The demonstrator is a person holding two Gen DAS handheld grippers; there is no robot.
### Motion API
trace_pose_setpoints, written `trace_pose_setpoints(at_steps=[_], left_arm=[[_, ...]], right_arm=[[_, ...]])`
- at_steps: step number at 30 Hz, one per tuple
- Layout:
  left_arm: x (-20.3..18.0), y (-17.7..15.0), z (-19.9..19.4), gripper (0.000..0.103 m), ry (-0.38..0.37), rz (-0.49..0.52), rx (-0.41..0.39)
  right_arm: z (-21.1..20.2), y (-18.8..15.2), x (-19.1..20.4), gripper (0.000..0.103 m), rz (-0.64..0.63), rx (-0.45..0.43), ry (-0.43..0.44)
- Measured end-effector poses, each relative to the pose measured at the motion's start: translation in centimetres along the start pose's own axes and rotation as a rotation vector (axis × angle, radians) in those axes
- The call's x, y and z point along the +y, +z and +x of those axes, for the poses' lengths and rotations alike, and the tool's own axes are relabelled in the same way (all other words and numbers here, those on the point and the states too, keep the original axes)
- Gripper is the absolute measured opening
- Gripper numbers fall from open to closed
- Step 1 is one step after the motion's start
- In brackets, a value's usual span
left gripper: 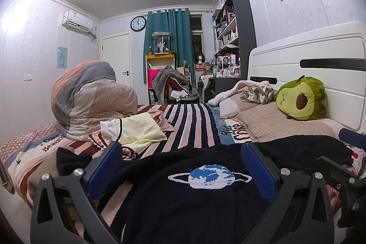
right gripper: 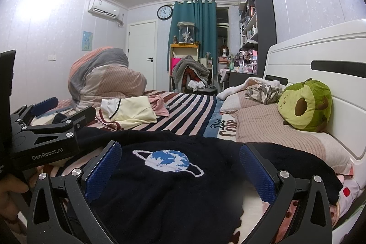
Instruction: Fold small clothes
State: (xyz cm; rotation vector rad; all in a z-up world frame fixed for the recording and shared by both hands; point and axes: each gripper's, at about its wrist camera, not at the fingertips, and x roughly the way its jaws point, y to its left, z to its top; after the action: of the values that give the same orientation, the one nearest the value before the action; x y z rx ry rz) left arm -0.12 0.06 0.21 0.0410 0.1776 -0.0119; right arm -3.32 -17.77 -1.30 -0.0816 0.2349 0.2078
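Note:
A small dark navy sweater [left gripper: 196, 205] with a blue-and-white planet motif lies spread flat on the striped bedspread [left gripper: 189, 122], also seen in the right wrist view [right gripper: 173, 186]. My left gripper [left gripper: 181, 166] hovers low over its near hem, jaws wide apart, nothing between the blue pads. My right gripper [right gripper: 180, 169] stands open too, just above the sweater's lower right part. The left gripper [right gripper: 57, 111] shows at the left edge of the right wrist view, held by a hand [right gripper: 11, 196]. A cream and white garment [left gripper: 135, 132] and a pink one [left gripper: 160, 118] lie crumpled further up the bed.
A rolled pink-grey duvet [left gripper: 91, 97] sits at the far left of the bed. Pillows [left gripper: 274, 122] and a green avocado plush [left gripper: 302, 97] lie against the white headboard [left gripper: 320, 65] on the right. A chair piled with clothes [left gripper: 173, 86] and shelves stand beyond the bed.

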Motion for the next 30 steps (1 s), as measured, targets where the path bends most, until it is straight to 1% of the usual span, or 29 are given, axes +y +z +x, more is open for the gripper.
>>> trace_pose_setpoints(at_steps=[15,19,21,23,26,27,29,30], left_arm=[[0.0,-0.1,0.1,0.102,0.000,0.001,0.003],[0.5,-0.4,0.5,0.102,-0.011,0.004,0.022],[1.1,-0.4,1.2,0.102,-0.015,0.004,0.047],[2.2,-0.6,2.1,0.102,0.009,-0.005,0.073],[4.7,-1.3,4.0,0.102,0.090,-0.005,0.110],[6.1,-1.8,4.9,0.102,0.127,-0.005,0.130],[8.6,-2.5,6.2,0.102,0.155,-0.015,0.153],[10.7,-2.8,6.8,0.102,0.200,-0.040,0.156]], right_arm=[[0.2,-0.1,-0.1,0.102,0.002,0.003,-0.002],[0.5,-0.2,0.0,0.102,0.024,0.022,0.006],[1.6,-0.6,-0.3,0.102,0.040,0.044,0.014],[2.4,-0.8,-0.1,0.102,0.048,0.073,0.018],[3.3,-1.4,0.5,0.103,0.034,0.108,0.020],[3.9,-1.7,0.8,0.103,0.028,0.124,0.023],[4.9,-2.2,1.4,0.103,0.023,0.151,0.040],[5.6,-2.6,1.8,0.103,0.017,0.169,0.049]])
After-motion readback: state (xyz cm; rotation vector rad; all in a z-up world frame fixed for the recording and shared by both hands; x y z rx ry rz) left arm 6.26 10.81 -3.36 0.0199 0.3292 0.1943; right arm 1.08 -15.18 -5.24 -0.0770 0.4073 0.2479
